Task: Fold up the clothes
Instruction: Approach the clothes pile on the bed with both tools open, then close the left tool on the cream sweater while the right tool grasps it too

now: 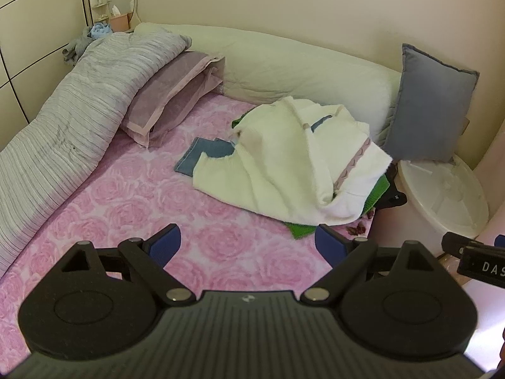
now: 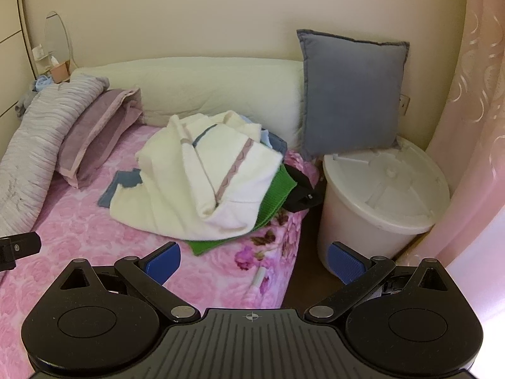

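Well apart, both jaws spread wide — cream sweater (image 1: pixel 284 164) heaped on bed (image 1: pixel 132 202).

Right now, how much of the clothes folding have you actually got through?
None looks done yet. The cream sweater lies crumpled on a heap with a green garment and a blue garment under it. The left gripper and right gripper are open and empty. The whole pile remains.

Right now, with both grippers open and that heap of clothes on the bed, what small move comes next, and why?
Probably reach the left gripper forward to the cream sweater. It lies crumpled on top of the green garment and blue garment, and both the left and the right gripper are open and hold nothing.
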